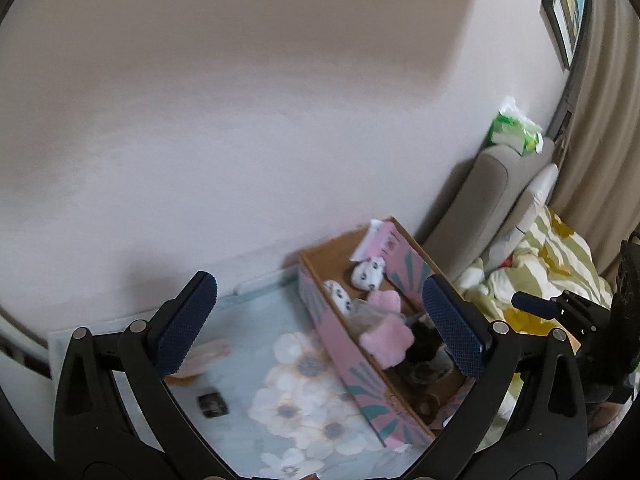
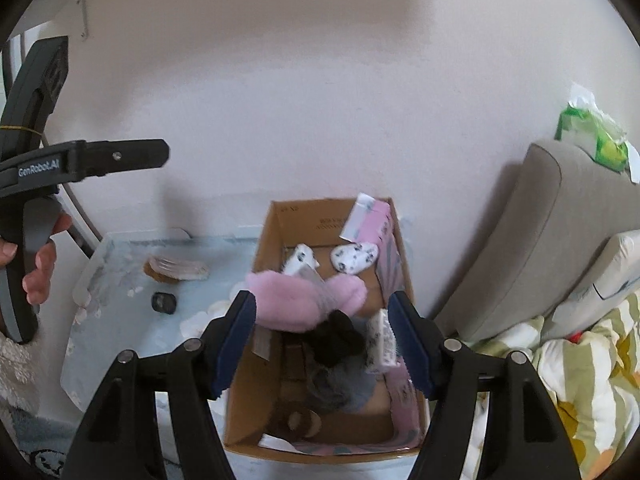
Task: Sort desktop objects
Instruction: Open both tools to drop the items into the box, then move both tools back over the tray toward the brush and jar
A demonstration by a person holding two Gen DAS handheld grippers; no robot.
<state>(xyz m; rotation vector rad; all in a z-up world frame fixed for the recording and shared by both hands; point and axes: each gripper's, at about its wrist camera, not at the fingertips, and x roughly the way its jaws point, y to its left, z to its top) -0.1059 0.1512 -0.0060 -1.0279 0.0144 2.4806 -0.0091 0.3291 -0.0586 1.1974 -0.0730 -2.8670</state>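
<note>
**A:** Cardboard box first: where does it sit?

**B:** On the flower-print table, against the pale wall. In the left wrist view it lies from about 12 to 4 o'clock of the picture's lower half; in the right wrist view it fills the centre down to 6 o'clock.

**A:** What is in it?

**B:** A fluffy pink sock lies on top near the middle, draped over a black item and a grey one below that. Two white spotted socks rest toward the far end, beside a pink carton leaning in the far corner.

**A:** The right gripper?

**B:** Its jaws stand partly apart above the box. The pink sock lies between the pads, but no pad presses on it.

**A:** And the left gripper?

**B:** Jaws spread wide, nothing between them, over the table and the box's near wall. In the right wrist view it shows at 9 o'clock, with a hand around its handle.

**A:** Anything on the table outside the box?

**B:** A small dark object at about 7 o'clock in the left view, and a pale, flat thing near the wall. Both are too blurred to name.
</note>
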